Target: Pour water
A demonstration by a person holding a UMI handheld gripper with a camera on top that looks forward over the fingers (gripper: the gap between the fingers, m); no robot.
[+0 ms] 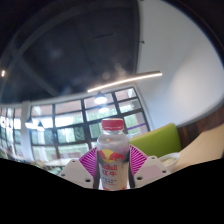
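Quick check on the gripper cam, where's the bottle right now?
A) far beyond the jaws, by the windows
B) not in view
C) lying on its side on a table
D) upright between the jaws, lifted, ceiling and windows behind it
D: the bottle with the red cap stands upright between the gripper jaws, both pink pads against its sides, with only windows and ceiling lights behind it.
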